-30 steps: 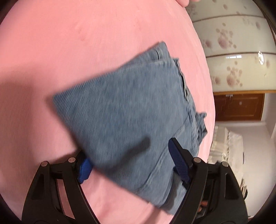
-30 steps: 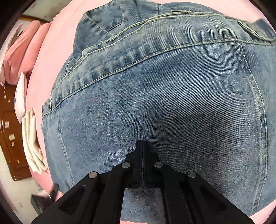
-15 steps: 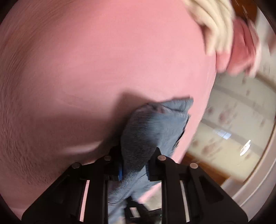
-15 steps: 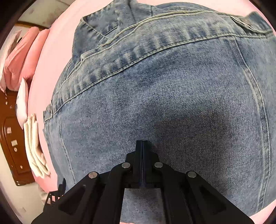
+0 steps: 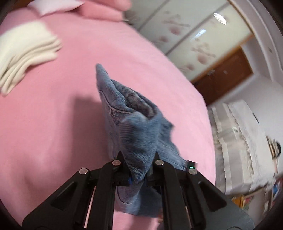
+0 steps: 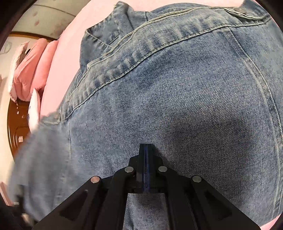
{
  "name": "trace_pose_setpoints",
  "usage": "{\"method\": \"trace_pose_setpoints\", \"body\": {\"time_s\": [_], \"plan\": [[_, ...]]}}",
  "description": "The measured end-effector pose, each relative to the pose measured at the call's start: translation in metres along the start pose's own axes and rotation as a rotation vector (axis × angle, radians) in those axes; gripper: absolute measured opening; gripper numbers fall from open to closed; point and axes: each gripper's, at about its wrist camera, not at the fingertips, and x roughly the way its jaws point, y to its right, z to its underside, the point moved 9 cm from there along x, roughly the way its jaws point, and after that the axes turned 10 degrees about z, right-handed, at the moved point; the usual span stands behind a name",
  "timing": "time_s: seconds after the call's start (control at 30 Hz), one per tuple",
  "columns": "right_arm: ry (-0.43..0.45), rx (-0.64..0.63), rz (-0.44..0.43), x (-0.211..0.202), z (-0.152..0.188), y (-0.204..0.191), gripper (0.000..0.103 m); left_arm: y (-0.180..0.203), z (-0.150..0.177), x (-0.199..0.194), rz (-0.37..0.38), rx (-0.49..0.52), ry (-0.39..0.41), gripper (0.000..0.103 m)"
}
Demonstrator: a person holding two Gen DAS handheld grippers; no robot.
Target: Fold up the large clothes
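Blue denim jeans (image 5: 134, 123) lie on a pink bed (image 5: 53, 115). My left gripper (image 5: 138, 159) is shut on a bunched edge of the jeans and holds it raised above the bed. In the right wrist view the jeans (image 6: 176, 97) fill the frame, waistband seams towards the top. My right gripper (image 6: 146, 150) is shut with its tips right over the flat denim; whether it pinches any cloth is not visible. A blurred flap of denim (image 6: 39, 159) shows at the left.
A stack of folded cream cloths (image 5: 24, 53) lies on the bed at the far left. Pink pillows (image 5: 99, 8) lie at the bed's head, also in the right wrist view (image 6: 30, 70). Wardrobe doors (image 5: 185, 35) and a white cloth-covered piece of furniture (image 5: 238, 141) stand beyond the bed's right edge.
My left gripper closed on the edge of the jeans and lifted it, swinging round so the cream stack came into view. A denim flap rose at the right view's left side. The right gripper stayed.
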Motion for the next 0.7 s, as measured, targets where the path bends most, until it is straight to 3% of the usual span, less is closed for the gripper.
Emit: {"method": "trace_pose_setpoints", "body": {"time_s": [0.13, 0.3, 0.5, 0.57, 0.63, 0.7], "plan": [[-0.029, -0.041, -0.053, -0.004, 0.002, 0.006, 0.000, 0.081, 0.030, 0.004, -0.005, 0.259, -0.022, 0.005], [-0.114, -0.151, -0.131, -0.011, -0.002, 0.020, 0.000, 0.166, 0.099, 0.034, 0.054, 0.389, -0.112, 0.005], [-0.208, -0.303, -0.168, -0.036, -0.002, 0.058, 0.000, 0.230, 0.179, 0.063, 0.069, 0.466, -0.236, 0.005], [-0.245, -0.307, -0.203, -0.046, -0.002, 0.077, 0.000, 0.252, 0.198, 0.073, 0.057, 0.548, -0.251, 0.005], [-0.277, -0.286, -0.237, -0.056, -0.003, 0.099, 0.000, 0.272, 0.231, 0.057, 0.053, 0.607, -0.257, 0.005], [-0.273, -0.286, -0.236, -0.066, -0.009, 0.112, 0.000, 0.285, 0.243, 0.049, 0.048, 0.640, -0.242, 0.005]]}}
